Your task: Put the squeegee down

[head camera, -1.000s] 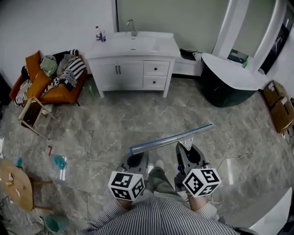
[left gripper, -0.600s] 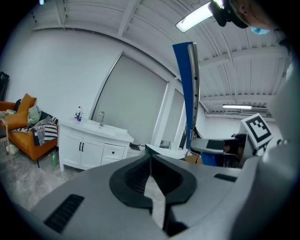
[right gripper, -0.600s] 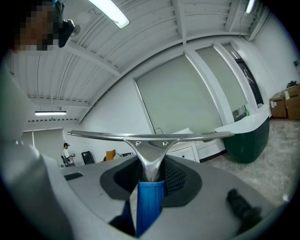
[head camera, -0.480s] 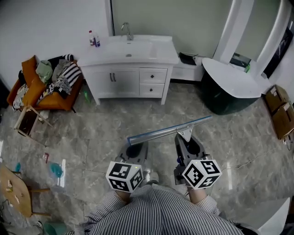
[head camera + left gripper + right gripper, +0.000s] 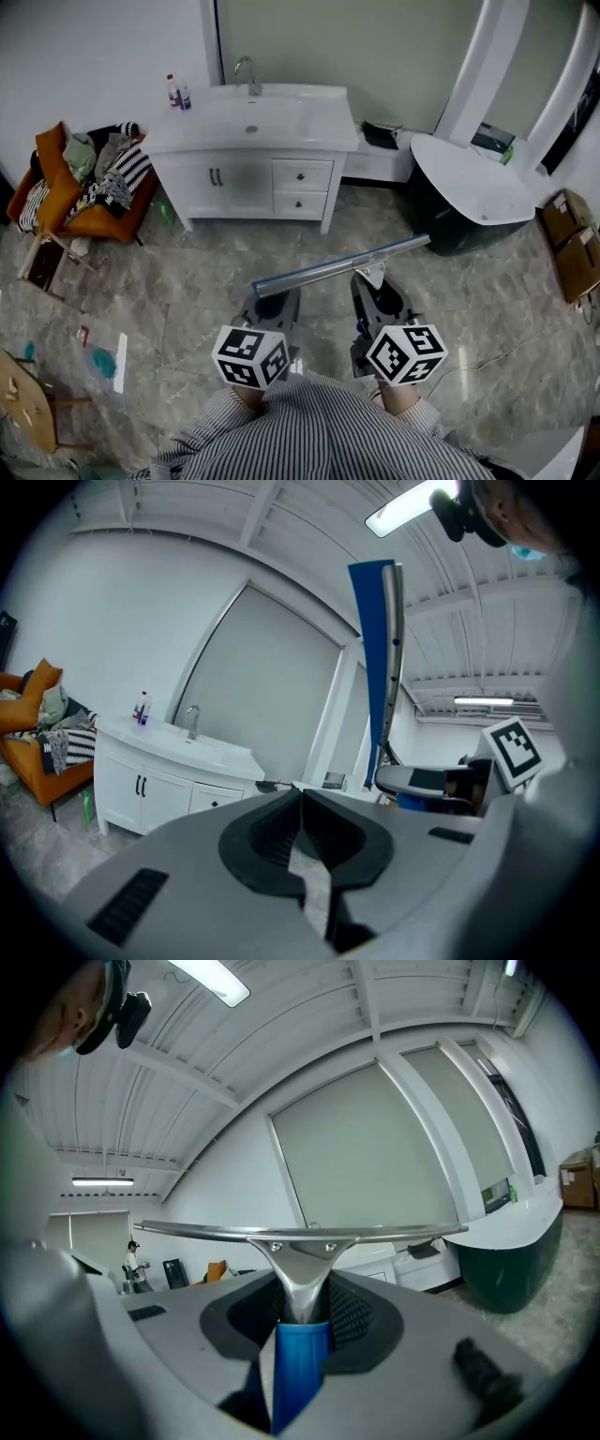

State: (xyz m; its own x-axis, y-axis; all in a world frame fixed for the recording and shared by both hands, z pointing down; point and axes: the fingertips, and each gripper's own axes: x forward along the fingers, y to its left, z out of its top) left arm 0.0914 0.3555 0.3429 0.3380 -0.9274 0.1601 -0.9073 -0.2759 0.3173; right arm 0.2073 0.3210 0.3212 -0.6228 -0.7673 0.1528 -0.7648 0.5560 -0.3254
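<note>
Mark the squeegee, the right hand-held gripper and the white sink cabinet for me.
squeegee [image 5: 342, 263]: head view, middle of the metal blade rail.
right hand-held gripper [image 5: 302, 1312]: right gripper view, between the jaws clamped on the squeegee's handle.
white sink cabinet [image 5: 244, 185]: head view, door front.

White vanity [image 5: 246, 176], orange sofa [image 5: 54, 164], marble floor [image 5: 187, 281]

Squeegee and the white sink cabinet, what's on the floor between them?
Nothing. In the head view only bare grey floor tile lies between the squeegee and the sink cabinet.
</note>
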